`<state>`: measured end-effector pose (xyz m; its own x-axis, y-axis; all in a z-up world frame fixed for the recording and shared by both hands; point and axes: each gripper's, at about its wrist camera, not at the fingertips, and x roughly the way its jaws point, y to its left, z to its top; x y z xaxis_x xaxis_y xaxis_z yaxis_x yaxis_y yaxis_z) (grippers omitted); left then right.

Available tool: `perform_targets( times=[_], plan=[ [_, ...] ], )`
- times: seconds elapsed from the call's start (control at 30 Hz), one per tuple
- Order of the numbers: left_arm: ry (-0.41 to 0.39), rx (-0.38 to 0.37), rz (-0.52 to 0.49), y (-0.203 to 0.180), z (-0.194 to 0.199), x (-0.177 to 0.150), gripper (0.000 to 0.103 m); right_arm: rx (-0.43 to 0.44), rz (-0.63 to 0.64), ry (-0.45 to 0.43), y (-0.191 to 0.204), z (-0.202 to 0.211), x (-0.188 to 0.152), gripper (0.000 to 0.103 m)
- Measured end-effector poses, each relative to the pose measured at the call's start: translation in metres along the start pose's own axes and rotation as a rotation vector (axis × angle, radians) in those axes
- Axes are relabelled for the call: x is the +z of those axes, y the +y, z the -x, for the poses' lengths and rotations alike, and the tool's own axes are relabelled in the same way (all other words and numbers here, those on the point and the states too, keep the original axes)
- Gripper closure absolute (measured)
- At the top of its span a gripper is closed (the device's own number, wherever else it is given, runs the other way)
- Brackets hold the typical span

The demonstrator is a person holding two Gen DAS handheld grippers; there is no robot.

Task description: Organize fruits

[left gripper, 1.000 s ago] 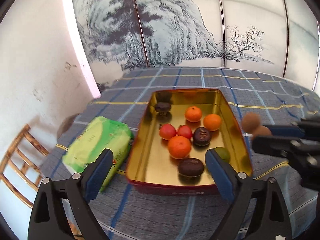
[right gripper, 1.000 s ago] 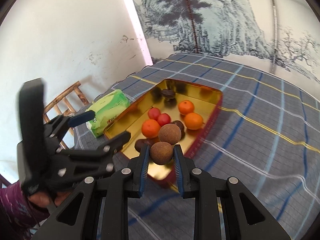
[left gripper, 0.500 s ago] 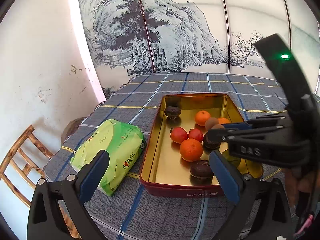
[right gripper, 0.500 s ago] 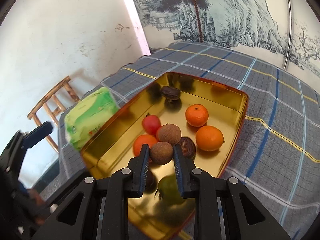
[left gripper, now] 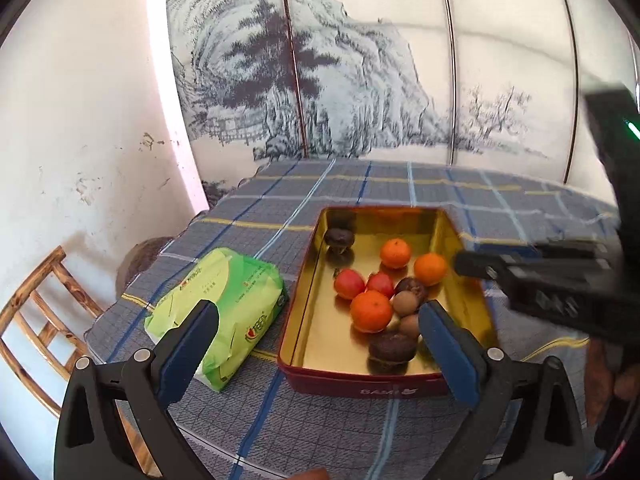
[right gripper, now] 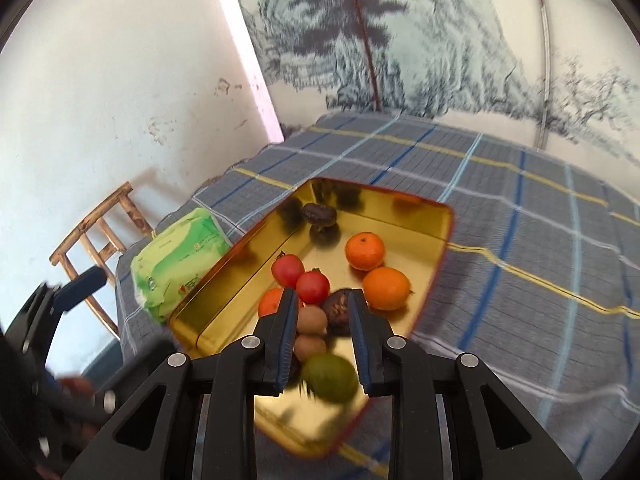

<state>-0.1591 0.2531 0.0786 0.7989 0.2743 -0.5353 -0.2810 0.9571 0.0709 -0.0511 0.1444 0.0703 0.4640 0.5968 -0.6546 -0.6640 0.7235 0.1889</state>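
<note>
Right gripper (right gripper: 322, 330) above the near end of the gold tin (right gripper: 436, 264); jaws parted, nothing clamped. Between them, nearest first: green fruit (right gripper: 330, 376), then two brown longans (right gripper: 311, 319) touching (joined or not: cannot tell), one beyond the other, pair lined up along the fingers. Dark fruit (right gripper: 340, 312) just right of them. Past the fingertips: two red tomatoes (right gripper: 287, 270), two oranges (right gripper: 365, 251), a dark fruit at the far corner. Tin's long axis runs away from the jaws.

Left gripper (left gripper: 318, 332) wide open, empty, near the tin's short wall; green packet (left gripper: 224, 304) beyond its left finger.
</note>
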Motion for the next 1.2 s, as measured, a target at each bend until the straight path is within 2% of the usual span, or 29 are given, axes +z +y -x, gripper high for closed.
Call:
perform_targets(
  times=[0.1,0.3,0.53,0.87,1.2],
  plan=[
    [-0.033,0.008,0.003,-0.003,0.015,0.005,0.001,-0.015,0.002,-0.036,0.0,0.029,-0.013,0.069],
    [-0.126,-0.041,-0.053,-0.025,0.051,0.012,0.0,-0.041,-0.015,-0.075,-0.012,0.083,-0.042,0.068],
    [-0.134,-0.092,-0.059,-0.046,0.073,0.021,0.0,-0.071,-0.05,-0.117,-0.028,0.129,-0.065,0.064],
    [-0.142,-0.106,-0.083,-0.066,0.089,0.025,0.0,-0.085,-0.066,-0.137,-0.04,0.153,-0.082,0.062],
    [-0.158,-0.108,-0.098,-0.073,0.102,0.026,0.0,-0.092,-0.041,-0.145,-0.036,0.162,-0.088,0.06]
  ],
)
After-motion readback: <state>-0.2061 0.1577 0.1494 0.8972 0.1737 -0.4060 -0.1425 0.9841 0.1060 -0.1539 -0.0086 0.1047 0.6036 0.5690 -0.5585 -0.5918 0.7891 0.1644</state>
